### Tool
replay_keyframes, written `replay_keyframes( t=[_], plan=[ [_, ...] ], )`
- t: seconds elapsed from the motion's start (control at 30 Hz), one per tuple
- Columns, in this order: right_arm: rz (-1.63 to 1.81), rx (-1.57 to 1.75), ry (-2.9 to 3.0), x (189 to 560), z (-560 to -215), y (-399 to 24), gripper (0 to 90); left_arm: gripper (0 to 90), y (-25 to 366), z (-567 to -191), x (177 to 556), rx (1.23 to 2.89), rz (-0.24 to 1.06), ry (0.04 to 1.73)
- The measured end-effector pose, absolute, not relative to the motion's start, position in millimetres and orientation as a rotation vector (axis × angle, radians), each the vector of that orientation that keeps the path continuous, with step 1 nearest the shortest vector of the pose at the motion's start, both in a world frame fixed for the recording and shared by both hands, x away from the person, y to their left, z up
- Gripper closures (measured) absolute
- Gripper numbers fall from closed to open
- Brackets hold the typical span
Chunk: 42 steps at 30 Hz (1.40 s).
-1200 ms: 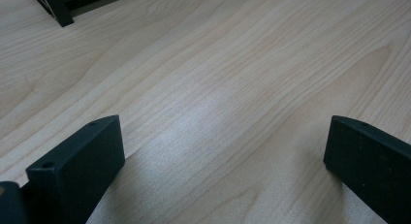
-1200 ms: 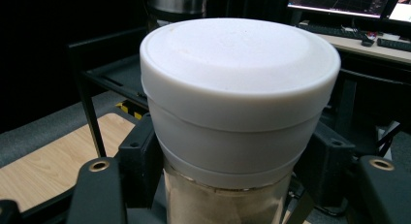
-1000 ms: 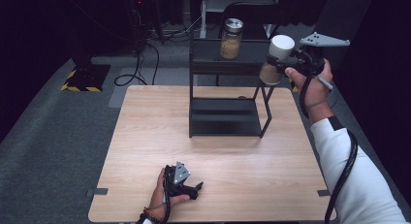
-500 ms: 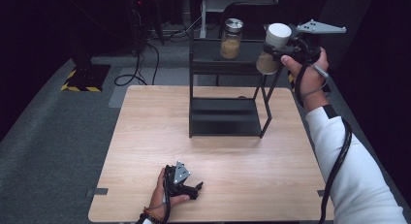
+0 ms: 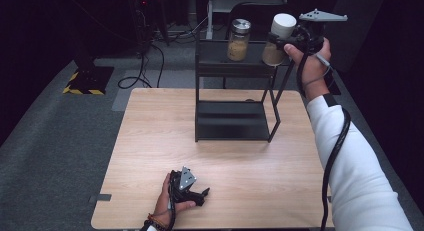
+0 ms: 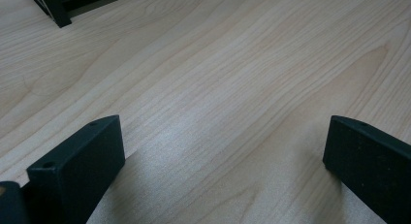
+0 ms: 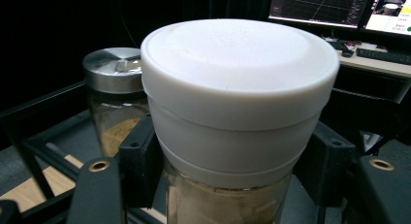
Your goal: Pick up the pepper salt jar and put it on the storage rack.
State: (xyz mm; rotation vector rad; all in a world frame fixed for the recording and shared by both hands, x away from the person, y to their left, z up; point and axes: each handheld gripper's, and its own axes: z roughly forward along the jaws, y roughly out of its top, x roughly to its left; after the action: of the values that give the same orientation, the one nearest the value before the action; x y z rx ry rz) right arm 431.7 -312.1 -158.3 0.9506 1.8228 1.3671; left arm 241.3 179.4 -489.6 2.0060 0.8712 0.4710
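My right claw (image 5: 280,43) has carried the white-lidded jar (image 5: 279,38) further left and slightly up since the earlier frames, so it now hangs at the right end of the black rack's top shelf (image 5: 215,58), near the steel-lidded jar (image 5: 238,39) standing there. The claw pinches the glass below the lid. My left claw (image 5: 202,193) stays spread, resting near the table's (image 5: 150,131) front edge. I can read no label on either jar.
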Motion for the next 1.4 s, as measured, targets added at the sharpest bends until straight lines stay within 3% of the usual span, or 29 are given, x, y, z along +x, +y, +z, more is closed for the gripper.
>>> replay_keyframes(
  t=[1.03,1.4],
  plan=[
    [1.388,0.973,1.797,458.9,-173.3,-310.1,34.4,1.1,179.7,-489.6,241.6,2.007,0.47,0.867],
    [1.358,0.909,1.791,451.6,-173.6,-313.8,9.1,1.2,179.9,-489.6,241.7,2.008,0.469,0.865]
  ],
)
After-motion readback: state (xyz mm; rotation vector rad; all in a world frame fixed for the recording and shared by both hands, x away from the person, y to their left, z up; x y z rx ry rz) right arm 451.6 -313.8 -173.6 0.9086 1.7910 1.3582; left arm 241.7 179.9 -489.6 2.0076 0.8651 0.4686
